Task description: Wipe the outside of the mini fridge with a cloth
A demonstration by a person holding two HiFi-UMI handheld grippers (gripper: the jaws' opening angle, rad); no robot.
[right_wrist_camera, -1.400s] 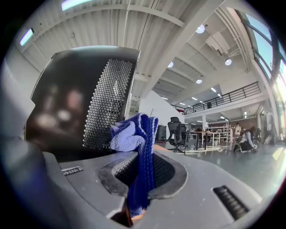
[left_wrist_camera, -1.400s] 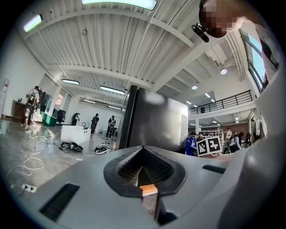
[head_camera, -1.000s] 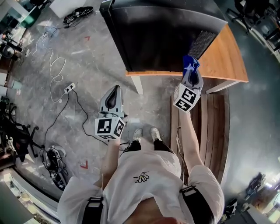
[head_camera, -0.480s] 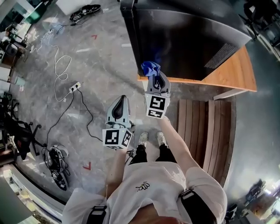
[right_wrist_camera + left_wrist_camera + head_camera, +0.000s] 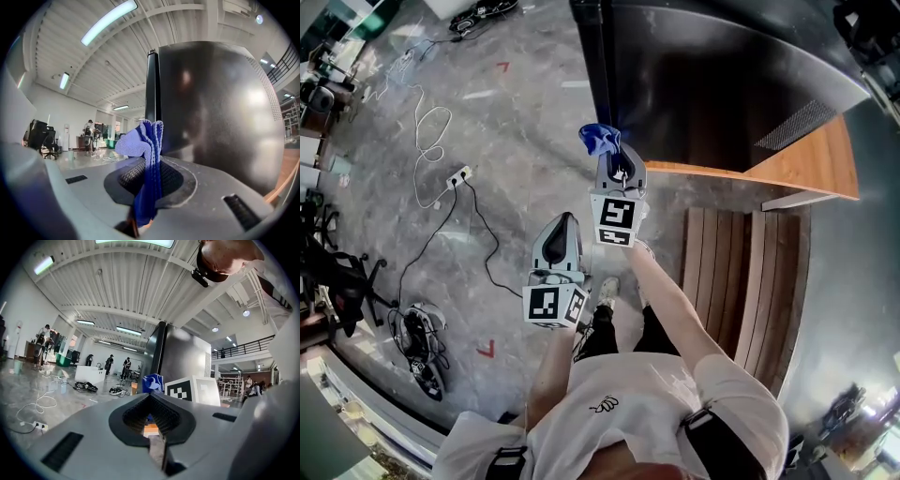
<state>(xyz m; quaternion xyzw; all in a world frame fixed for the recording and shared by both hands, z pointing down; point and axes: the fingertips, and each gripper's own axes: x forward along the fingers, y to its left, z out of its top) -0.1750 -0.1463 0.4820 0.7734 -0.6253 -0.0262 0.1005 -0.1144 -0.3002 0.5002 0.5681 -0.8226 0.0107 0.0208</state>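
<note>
One second was enough for you to carry the blue cloth the whole width of the mini fridge. It began by the vent grille at the far right, above the wooden surface, passed the middle of the near side half a second ago, and ended at the fridge's left corner. In the head view the cloth stood just past that corner, with bare floor behind it.

Your right tool was clamped on the cloth throughout. The right gripper view showed the fabric pinched between the jaws, with a folded tuft standing up beyond the tips. The dark side panel filled the view behind it. From these views you could not tell whether the tuft touched the panel or hung just off it.

Your left tool stayed low and close to your body, well short of the fridge. Its jaws were together with nothing between them, so it took no part in the wipe.

That looked like one full left-going stroke along this side. The cloth had reached the edge, so this stroke seemed spent. The top, the door face and the far side probably still awaited wiping.
</note>
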